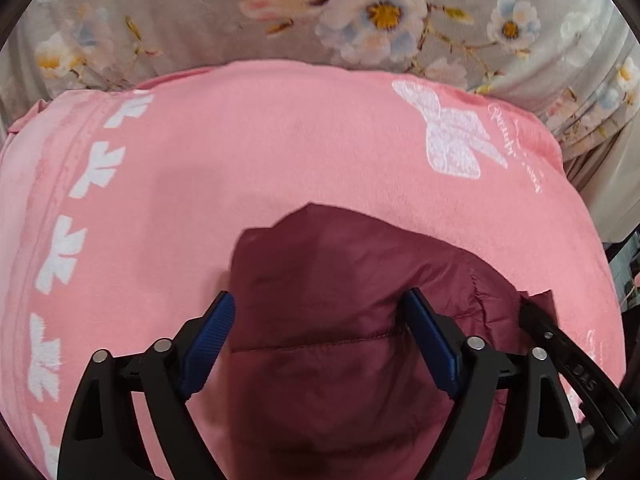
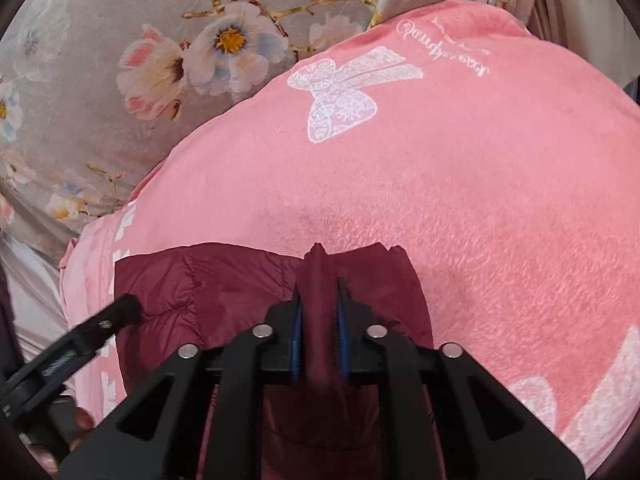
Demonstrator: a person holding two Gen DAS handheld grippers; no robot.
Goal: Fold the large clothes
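The maroon puffer jacket (image 2: 224, 292) lies on a pink blanket (image 2: 460, 200) over floral bedding (image 2: 100, 20), its fabric clamped in the right gripper (image 2: 319, 300), while only the left view shows the left gripper (image 1: 320, 316) spread wide around a puffy edge.

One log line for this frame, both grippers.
left gripper: jaws wide around maroon puffer jacket | right gripper: shut on jacket fold | under: pink fleece blanket

Jacket (image 1: 336, 320) on blanket (image 1: 280, 140), at near edge. Blanket on bedsheet (image 1: 200, 12), sheet showing beyond far side. Left gripper (image 1: 320, 316) straddles jacket fold, fingers (image 1: 212, 332) apart. Right gripper (image 2: 319, 316) to right, fingers (image 2: 297, 328) pinching jacket ridge.
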